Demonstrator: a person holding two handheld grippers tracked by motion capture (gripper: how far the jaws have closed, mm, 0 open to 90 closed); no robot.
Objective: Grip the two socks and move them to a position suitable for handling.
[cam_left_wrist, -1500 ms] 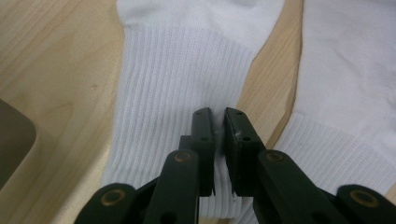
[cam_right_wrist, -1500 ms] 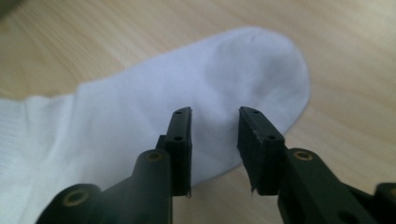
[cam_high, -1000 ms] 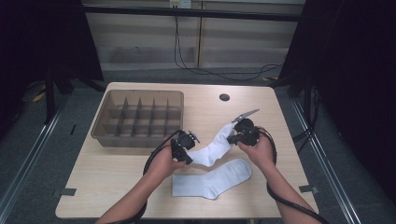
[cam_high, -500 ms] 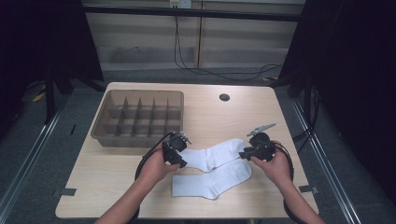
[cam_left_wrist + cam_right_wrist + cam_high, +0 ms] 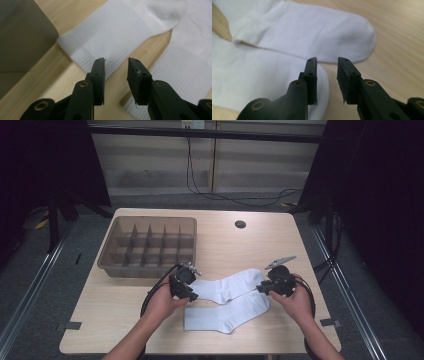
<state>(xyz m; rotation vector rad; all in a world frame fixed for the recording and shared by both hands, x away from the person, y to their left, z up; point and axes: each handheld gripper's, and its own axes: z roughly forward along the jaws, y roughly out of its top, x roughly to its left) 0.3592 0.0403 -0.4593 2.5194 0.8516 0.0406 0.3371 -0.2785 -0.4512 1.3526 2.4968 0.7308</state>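
Dark curtains and a grey floor frame a pale wooden desk (image 5: pixel 125 320), where two white socks lie near the front edge. One sock, the upper sock (image 5: pixel 227 285), lies slantwise with its ribbed cuff towards the left tongs (image 5: pixel 191 296) and its toe towards the right tongs (image 5: pixel 260 289). The lower sock (image 5: pixel 225 316) sits just in front of it, the two touching and overlapping around the middle. Both tongs stand part-open with nothing between the pads: the left pair hovers at the cuff of the upper sock (image 5: pixel 112 37), the right pair at the rounded toes (image 5: pixel 352 35); both sets of jaws have just been opening. Behind the left hand (image 5: pixel 162 302), a brown divided tray (image 5: pixel 107 262) rests on the desk. A small dark disc (image 5: pixel 240 224) lies farther back.
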